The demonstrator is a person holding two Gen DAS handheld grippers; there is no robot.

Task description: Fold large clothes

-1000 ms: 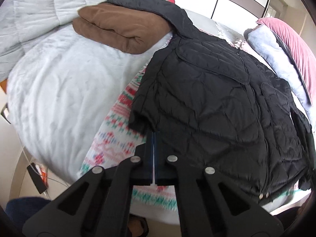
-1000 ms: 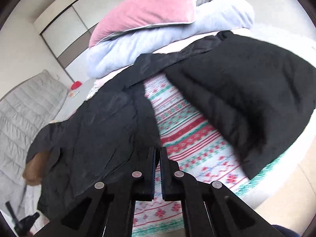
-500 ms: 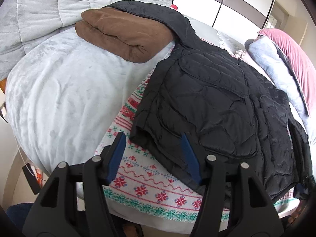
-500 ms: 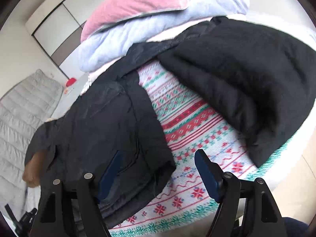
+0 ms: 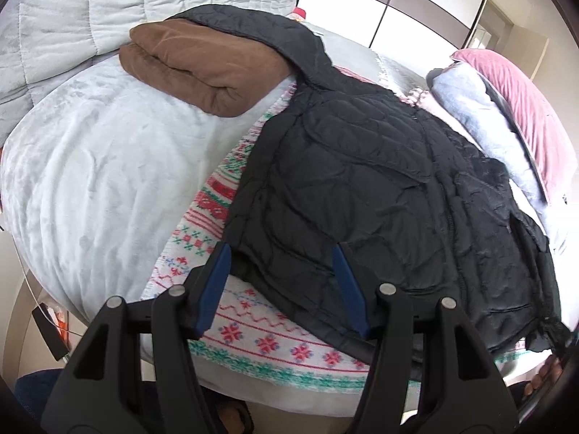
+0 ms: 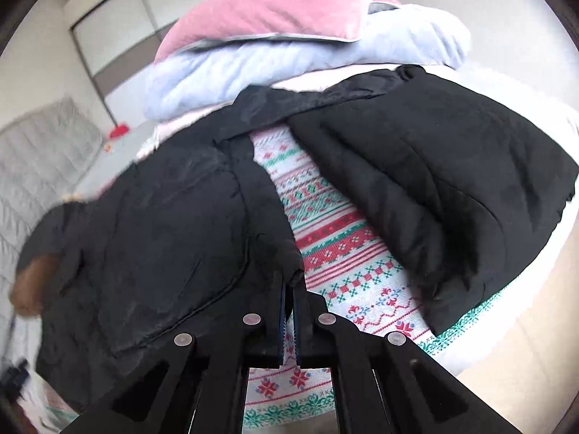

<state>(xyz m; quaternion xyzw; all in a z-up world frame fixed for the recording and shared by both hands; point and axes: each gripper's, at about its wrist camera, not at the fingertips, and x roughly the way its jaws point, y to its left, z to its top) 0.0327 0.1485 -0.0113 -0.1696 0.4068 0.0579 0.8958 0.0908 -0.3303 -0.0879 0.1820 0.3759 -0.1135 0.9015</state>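
**Grippers at the hem of a quilted jacket**

The black quilted jacket [image 5: 362, 188] lies spread on a patterned knit blanket [image 5: 267, 340]. Left gripper [image 5: 282, 271] stands released, its jaws straddling the hem corner. Right gripper [image 6: 288, 289], having just closed, is clenched on the jacket's front edge directly ahead.

Left wrist view: the black quilted jacket [image 5: 362, 195] covers part of the patterned knit blanket [image 5: 260, 340] and one end of the brown folded garment [image 5: 202, 68]; fingertips [image 5: 546, 372] at the lower right edge are cropped. Right wrist view: the brown folded garment [image 6: 30, 282] is motion-blurred and unclear.
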